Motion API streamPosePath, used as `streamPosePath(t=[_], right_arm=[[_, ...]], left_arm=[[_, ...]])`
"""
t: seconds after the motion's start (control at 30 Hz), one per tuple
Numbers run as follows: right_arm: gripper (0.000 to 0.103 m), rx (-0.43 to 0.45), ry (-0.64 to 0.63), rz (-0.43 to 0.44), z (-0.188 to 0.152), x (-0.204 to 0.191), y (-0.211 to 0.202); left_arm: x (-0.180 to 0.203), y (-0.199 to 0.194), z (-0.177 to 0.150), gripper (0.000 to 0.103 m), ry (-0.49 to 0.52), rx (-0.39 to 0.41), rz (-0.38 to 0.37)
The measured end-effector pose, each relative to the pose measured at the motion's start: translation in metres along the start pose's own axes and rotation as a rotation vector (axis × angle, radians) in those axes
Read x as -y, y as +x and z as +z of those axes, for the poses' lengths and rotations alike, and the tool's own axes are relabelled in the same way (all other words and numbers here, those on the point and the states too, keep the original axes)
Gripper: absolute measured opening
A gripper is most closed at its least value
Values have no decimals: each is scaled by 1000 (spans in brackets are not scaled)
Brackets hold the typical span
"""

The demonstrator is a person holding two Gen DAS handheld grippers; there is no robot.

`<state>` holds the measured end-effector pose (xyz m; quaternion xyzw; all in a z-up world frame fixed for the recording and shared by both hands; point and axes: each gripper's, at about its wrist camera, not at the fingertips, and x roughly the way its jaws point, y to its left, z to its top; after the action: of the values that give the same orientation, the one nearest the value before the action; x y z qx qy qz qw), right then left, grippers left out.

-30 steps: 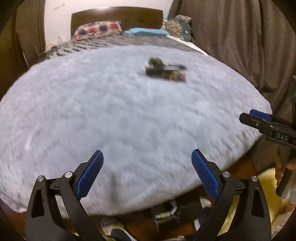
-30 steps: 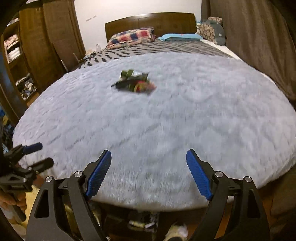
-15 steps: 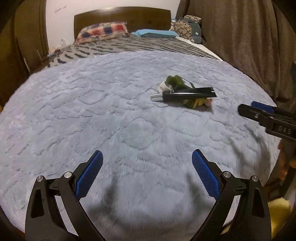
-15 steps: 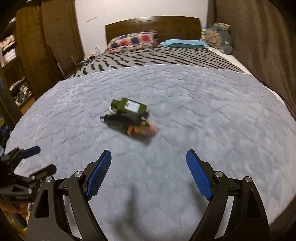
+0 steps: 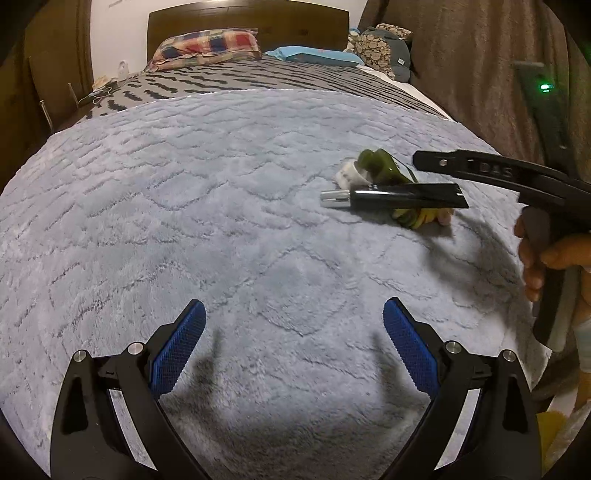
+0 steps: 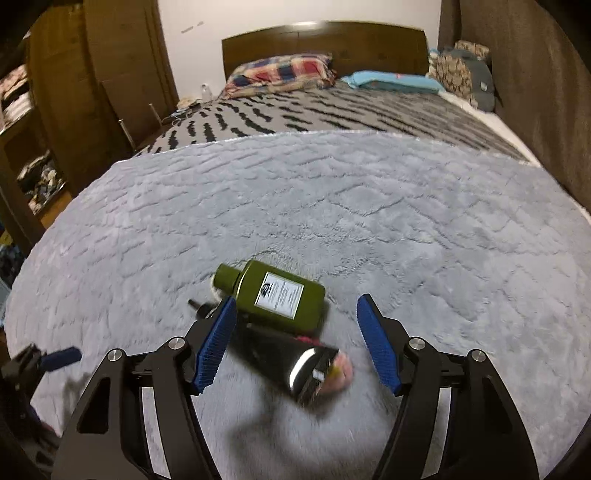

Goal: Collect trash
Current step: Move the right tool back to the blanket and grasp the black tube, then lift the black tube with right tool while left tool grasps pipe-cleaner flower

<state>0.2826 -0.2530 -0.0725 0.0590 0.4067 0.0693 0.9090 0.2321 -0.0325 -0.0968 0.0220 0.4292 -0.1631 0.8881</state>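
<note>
Right wrist view: the right gripper (image 6: pixel 295 332) is held wide open over a green bottle (image 6: pixel 280 295) and black tube (image 6: pixel 291 363) lying touching on the grey blanket (image 6: pixel 406 229). The left gripper (image 5: pixel 291 343) is spread wide, well apart.

Left wrist view: low over the fluffy grey blanket (image 5: pixel 221 221), facing the dark wooden headboard (image 5: pixel 247 18) at upper centre; trash pile at mid-distance, right of centre. Right wrist view: same heading, much nearer, the olive-green flat bottle (image 6: pixel 275 293) lower centre. Shared: blanket, headboard, checked red-and-blue pillow (image 5: pixel 207 46), the pile; each view catches the other gripper at its edge
</note>
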Motion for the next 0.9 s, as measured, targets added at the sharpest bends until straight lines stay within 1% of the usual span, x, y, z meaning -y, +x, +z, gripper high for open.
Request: streamPosePath(t=[0.07, 0.17, 0.2, 0.27, 0.37, 0.47, 0.53, 0.6, 0.67, 0.7, 0.73, 0.83, 0.9], right_arm=[[68, -25, 8, 24, 1, -3, 8], [57, -54, -20, 56, 0, -13, 11], [56, -60, -35, 70, -2, -18, 10], [55, -87, -87, 111, -9, -34, 6], [55, -125, -162, 131, -20, -55, 3], [55, -141, -182, 156, -25, -67, 3], [55, -140, -193, 140, -25, -72, 6], [54, -139, -203, 100, -24, -75, 11], [46, -141, -205, 78, -23, -74, 18], [45, -141, -208, 64, -24, -73, 20], [41, -144, -209, 54, -24, -71, 22], [33, -158, -197, 52, -28, -62, 27], [33, -159, -203, 65, -31, -59, 29]], left_arm=[[-3, 0, 2, 92, -3, 5, 6], [-7, 0, 3, 92, -6, 6, 9], [-8, 0, 3, 92, -8, 6, 11], [-12, 1, 2, 92, -14, 3, 17], [-18, 2, 0, 92, -28, -7, 25], [-22, 1, -4, 92, -29, -11, 26], [-23, 0, -5, 92, -27, -10, 29], [-27, -1, -7, 92, -28, -10, 34], [-31, 0, -8, 92, -32, -12, 39], [-33, 0, -8, 92, -35, -13, 41], [-36, 1, -9, 92, -40, -15, 43], [-43, 4, -11, 92, -53, -21, 50], [-44, 7, -13, 92, -59, -30, 51]])
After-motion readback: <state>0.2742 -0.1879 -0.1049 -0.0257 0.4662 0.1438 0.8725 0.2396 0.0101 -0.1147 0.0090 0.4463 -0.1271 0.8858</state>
